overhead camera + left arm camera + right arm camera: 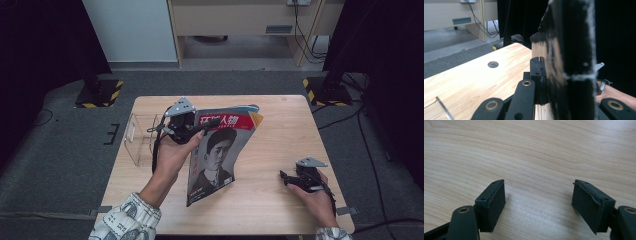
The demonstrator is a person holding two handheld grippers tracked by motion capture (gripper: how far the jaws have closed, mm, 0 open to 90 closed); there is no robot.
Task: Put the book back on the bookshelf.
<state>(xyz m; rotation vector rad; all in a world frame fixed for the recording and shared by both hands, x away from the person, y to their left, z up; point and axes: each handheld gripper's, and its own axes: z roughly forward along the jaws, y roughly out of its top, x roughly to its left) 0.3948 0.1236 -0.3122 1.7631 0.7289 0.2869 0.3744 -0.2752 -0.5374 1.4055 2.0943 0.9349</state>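
A magazine (pixel 220 150) with a red title band and a portrait on its cover hangs tilted above the middle of the wooden table (pixel 280 125). My left gripper (pixel 192 127) is shut on its upper left edge and holds it up. In the left gripper view the magazine (pixel 571 62) stands edge-on, a dark blurred slab clamped between the jaws. My right gripper (pixel 286 177) rests low over the table's front right, well to the right of the magazine. In the right gripper view my right gripper (pixel 538 202) is open, with bare wood between its pads (pixel 496 202).
A clear plastic holder (pixel 142 140) stands on the table's left side, just behind my left hand. A round hole (pixel 493 64) marks the tabletop in the left gripper view. Beyond the table lie grey carpet, a wooden cabinet (pixel 240 20) and black stand feet with yellow stripes (pixel 322 90).
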